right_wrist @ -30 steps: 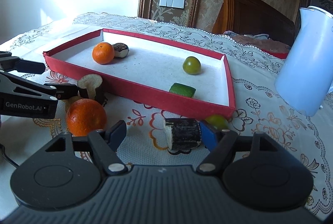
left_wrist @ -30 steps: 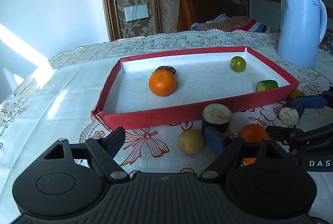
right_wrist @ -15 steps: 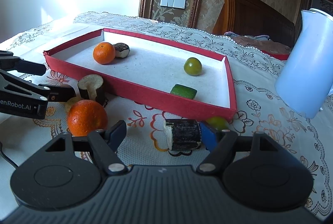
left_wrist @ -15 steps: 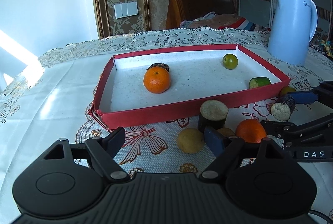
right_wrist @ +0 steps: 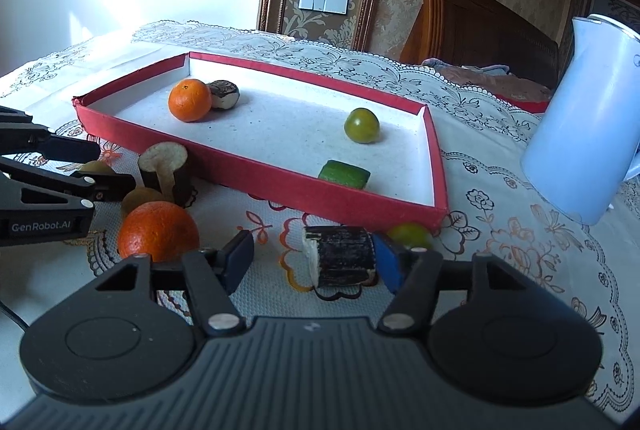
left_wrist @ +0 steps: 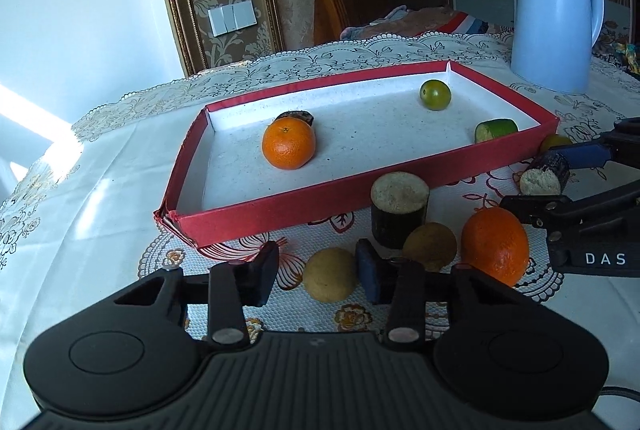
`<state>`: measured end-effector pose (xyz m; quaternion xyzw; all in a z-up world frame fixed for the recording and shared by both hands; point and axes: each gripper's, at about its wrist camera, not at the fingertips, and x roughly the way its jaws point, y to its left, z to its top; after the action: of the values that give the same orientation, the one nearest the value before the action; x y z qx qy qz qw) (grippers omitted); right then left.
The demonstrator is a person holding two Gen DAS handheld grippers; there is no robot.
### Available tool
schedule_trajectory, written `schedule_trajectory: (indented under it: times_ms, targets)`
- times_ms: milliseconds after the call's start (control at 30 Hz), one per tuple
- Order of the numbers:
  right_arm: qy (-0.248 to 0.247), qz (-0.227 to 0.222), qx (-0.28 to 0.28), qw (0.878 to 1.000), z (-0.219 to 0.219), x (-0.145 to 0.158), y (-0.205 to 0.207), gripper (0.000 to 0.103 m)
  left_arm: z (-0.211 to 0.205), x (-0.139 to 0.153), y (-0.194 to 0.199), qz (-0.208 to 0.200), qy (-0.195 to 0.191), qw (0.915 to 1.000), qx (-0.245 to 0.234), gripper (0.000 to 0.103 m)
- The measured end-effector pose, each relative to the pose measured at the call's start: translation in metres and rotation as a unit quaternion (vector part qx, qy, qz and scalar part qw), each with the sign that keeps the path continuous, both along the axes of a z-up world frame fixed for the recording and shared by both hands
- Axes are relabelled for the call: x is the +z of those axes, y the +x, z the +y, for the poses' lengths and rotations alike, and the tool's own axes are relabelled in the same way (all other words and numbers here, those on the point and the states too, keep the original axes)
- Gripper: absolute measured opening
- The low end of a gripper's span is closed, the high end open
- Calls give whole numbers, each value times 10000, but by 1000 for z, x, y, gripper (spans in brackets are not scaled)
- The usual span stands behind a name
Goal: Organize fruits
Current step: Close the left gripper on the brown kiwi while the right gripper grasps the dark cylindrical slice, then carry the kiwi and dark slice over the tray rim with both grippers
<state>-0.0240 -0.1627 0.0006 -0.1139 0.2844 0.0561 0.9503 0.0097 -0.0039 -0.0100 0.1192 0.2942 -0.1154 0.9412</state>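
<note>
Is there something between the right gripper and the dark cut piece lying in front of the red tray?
Nothing visible. The right gripper is open, and the dark cut piece already lies between its fingers, nearer the blue pad. The red tray wall stands just behind it.

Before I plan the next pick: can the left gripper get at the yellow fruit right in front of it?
Probably yes. The left gripper is open, and the yellow fruit lies on the cloth between its fingers, with nothing in front of it.
</note>
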Motion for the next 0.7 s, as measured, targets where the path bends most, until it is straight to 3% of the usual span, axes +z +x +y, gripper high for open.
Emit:
schedule_trajectory:
  times_ms: [67, 133, 167, 400, 700]
  targets:
    - [-11, -54, -48, 10000, -1, 1, -1, 53, -4, 0, -3, -47, 85, 9999, -57, 32]
    - [26, -53, -23, 10000, -2, 1, 0, 31, -7, -1, -5, -91, 154, 9998, -62, 27]
    - [31, -38, -3, 10000, -2, 0, 0, 28, -8, -1, -6, -115, 190, 9997, -43, 27]
    - [12, -132, -12, 9999, -1, 1, -3, 28, -4, 0, -5, -171, 158, 9996, 150, 27]
    - [151, -616, -133, 9979, -5, 13, -15, 28, 2, 13, -12, -607, -128, 9976, 301, 27]
